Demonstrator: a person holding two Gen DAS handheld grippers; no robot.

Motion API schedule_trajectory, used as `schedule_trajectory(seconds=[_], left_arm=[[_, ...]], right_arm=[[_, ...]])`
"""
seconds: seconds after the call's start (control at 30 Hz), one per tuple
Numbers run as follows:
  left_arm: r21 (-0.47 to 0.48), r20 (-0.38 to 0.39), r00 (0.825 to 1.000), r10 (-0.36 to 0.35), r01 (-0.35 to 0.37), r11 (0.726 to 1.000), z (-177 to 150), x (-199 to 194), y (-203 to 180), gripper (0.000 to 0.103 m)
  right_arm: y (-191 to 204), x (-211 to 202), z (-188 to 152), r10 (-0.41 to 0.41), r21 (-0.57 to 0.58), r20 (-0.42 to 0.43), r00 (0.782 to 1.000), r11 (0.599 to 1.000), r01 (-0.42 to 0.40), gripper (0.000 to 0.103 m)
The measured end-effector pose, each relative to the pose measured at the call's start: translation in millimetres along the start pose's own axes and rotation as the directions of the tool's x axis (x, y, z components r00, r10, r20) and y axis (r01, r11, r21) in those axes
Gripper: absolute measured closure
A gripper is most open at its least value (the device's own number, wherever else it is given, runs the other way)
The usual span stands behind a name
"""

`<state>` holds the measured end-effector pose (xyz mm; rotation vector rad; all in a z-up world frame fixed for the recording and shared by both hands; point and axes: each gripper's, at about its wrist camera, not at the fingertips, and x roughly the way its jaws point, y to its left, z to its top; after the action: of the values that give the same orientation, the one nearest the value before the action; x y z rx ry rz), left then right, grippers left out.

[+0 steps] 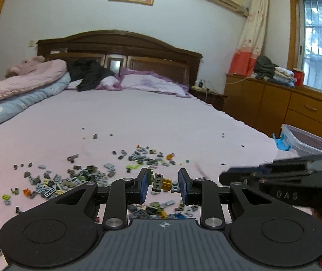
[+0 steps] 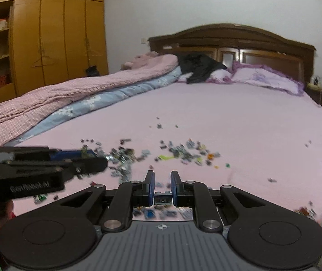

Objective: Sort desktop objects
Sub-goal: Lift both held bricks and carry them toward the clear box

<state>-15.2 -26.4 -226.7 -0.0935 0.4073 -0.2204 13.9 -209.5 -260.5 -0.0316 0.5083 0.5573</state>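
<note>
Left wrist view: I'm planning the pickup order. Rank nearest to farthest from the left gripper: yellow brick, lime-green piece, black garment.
From the left gripper:
1. Yellow brick, between its fingers.
2. Lime-green piece, just ahead, slightly left.
3. Black garment, far off by the headboard.

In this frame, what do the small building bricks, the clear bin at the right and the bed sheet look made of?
Building bricks: seemingly hard moulded plastic, with studs and crisp edges.
Clear bin: transparent plastic, see-through walls, blue latch.
Bed sheet: matte lilac woven fabric, probably cotton; the weave is too fine to tell.
</note>
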Motion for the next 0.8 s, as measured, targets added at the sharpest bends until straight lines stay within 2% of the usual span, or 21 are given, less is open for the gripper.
schedule_trajectory(seconds=[0.2,0.4,0.63,0.7,0.77,0.8], left_arm=[[0.0,-0.022,1.0,-0.002,0.002,1.0,-4,1,-2,0.074],[-0.011,-0.036,0.999,0.0,0.0,1.0,-7,2,-1,0.074],[-0.023,-0.049,0.999,0.01,-0.011,1.0,-7,4,5,0.074],[-0.026,-0.051,0.999,0.012,-0.013,1.0,-7,4,6,0.074],[-0.027,-0.053,0.999,0.011,-0.012,1.0,-7,6,8,0.074],[-0.027,-0.054,0.998,0.01,-0.012,1.0,-7,6,8,0.074]], right_arm=[[-17,7,-22,-0.012,0.063,-0.08,0.997,0.998,0.017,0.087],[-17,30,-37,-0.004,0.078,-0.116,0.993,0.997,0.013,0.087],[-13,36,-41,-0.008,0.074,-0.132,0.991,0.997,0.018,0.086],[-12,37,-43,-0.01,0.073,-0.136,0.991,0.997,0.02,0.081],[-11,39,-44,-0.011,0.072,-0.14,0.99,0.997,0.021,0.053],[-11,40,-45,-0.012,0.072,-0.143,0.99,0.997,0.022,0.046]])
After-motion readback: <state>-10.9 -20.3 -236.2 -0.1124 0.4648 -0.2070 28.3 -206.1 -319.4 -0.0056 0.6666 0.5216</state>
